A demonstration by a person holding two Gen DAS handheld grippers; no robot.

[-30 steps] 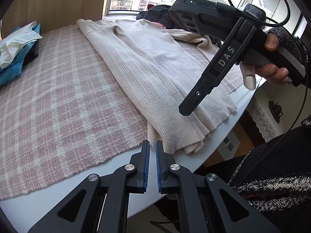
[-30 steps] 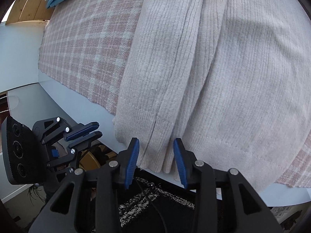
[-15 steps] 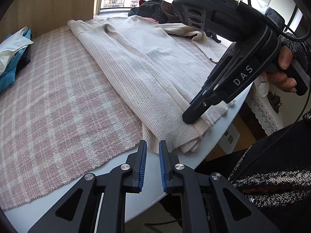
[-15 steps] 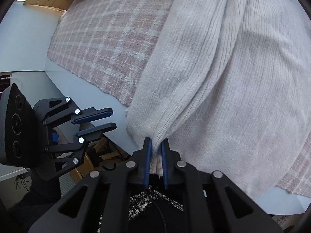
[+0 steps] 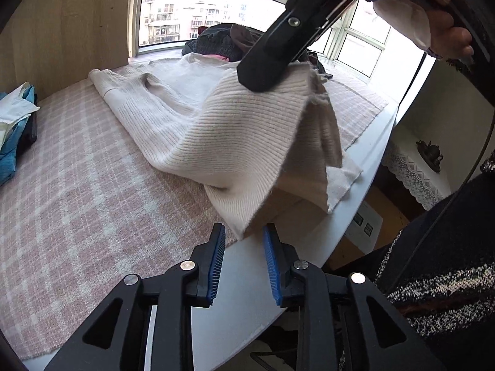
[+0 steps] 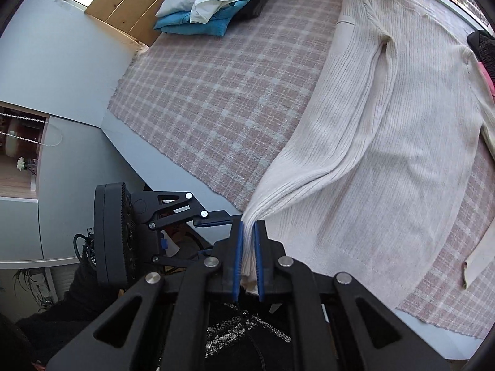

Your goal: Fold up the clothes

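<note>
Right hand-held gripper (image 6: pixel 246 262) is clamped on the cream sweater's (image 6: pixel 386 142) hem corner at lower centre, and the garment runs long toward the upper right. Left hand-held gripper (image 5: pixel 243 258) waits with jaws apart, just short of the lifted hem, nearer the free corner.

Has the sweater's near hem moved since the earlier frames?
Yes. The hem is lifted off the plaid cloth, clamped in the right gripper; earlier it lay flat at the table edge.

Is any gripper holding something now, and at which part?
The right gripper is shut on the cream sweater at its bottom hem corner. The left gripper is open and holds nothing.
</note>
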